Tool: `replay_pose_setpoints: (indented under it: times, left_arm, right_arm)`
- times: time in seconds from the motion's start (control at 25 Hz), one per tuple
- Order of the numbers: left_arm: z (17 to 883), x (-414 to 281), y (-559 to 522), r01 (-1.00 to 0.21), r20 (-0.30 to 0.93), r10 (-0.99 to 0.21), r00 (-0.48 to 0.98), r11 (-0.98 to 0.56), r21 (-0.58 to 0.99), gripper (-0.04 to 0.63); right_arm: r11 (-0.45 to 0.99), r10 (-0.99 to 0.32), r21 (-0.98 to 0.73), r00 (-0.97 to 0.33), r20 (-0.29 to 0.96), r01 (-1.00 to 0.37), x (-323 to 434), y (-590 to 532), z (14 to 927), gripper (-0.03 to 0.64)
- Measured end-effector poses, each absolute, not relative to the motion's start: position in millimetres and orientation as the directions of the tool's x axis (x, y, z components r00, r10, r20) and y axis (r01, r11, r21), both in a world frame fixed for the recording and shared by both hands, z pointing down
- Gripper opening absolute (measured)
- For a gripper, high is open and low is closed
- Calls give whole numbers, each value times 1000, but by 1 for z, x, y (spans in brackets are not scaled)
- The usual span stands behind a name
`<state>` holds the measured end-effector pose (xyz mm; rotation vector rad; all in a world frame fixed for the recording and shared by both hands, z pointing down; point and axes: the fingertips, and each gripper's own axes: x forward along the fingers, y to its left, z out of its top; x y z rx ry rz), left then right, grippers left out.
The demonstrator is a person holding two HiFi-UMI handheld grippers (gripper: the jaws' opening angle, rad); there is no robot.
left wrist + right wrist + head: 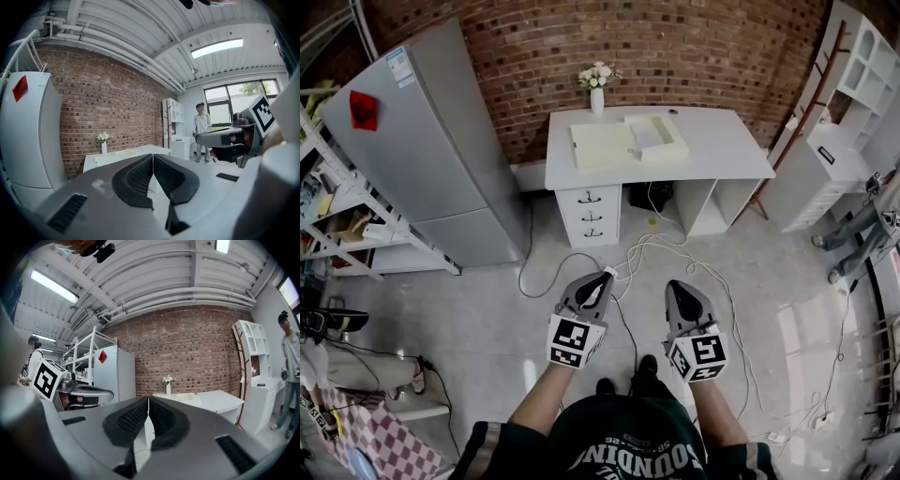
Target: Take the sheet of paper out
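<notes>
A white desk (722, 150) stands against the brick wall, well ahead of me. On it lies an open cream box (605, 145), and a paler sheet of paper (647, 134) rests in its right half. My left gripper (602, 274) and right gripper (675, 284) are held low over the floor, far short of the desk. Both point toward it, shut and holding nothing. The jaws of the left gripper (153, 155) meet in the left gripper view, with the desk (122, 157) small behind them. The right gripper (148, 399) likewise shows its jaws pressed together.
A white vase of flowers (597, 94) sits at the desk's back edge. A grey fridge (441, 150) stands at the left, a white shelf unit (825, 159) at the right. Cables (656, 253) trail across the floor before the desk. A person (202, 129) stands to the right.
</notes>
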<state>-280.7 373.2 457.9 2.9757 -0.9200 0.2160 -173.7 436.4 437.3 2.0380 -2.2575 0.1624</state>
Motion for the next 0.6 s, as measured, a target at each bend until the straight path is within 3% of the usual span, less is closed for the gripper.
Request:
replay_pose_setpoints:
  times: [0.6]
  left_arm:
    - [453,-217,317,-627,146,-622,769,-779,-22,12]
  right_arm:
    - [178,-976,-36,-181,122,-983,-108,367,430,69]
